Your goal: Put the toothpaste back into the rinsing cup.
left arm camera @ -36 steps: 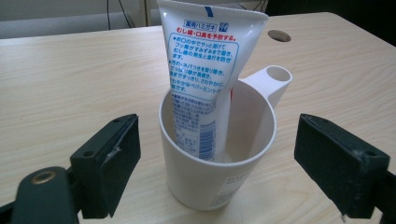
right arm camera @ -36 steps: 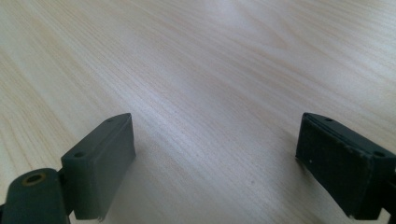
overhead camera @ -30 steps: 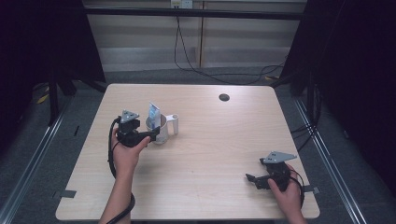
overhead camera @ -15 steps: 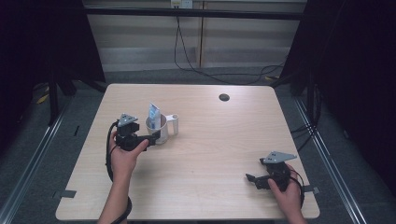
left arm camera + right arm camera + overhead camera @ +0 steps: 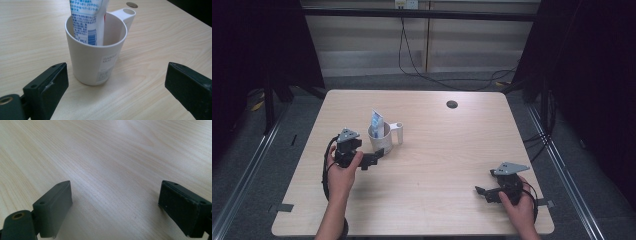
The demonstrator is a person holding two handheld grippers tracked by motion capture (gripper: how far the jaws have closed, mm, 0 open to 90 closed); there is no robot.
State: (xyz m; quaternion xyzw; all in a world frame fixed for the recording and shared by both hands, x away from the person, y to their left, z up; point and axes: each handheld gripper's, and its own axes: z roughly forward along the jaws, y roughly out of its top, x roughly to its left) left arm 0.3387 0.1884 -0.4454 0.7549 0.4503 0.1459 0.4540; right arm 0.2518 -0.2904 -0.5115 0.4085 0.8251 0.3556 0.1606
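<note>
A light wooden table with round corners, and a small dark round hole near its far edge. Under and around it, a grey floor with metal rails on both sides. Behind, a pale wall with black cables hanging down. Dark black curtains left and right. Soft light from above.

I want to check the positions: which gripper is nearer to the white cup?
Left. The left gripper is just in front of the white cup, jaws open; the right gripper rests far away near the table's corner.
</note>
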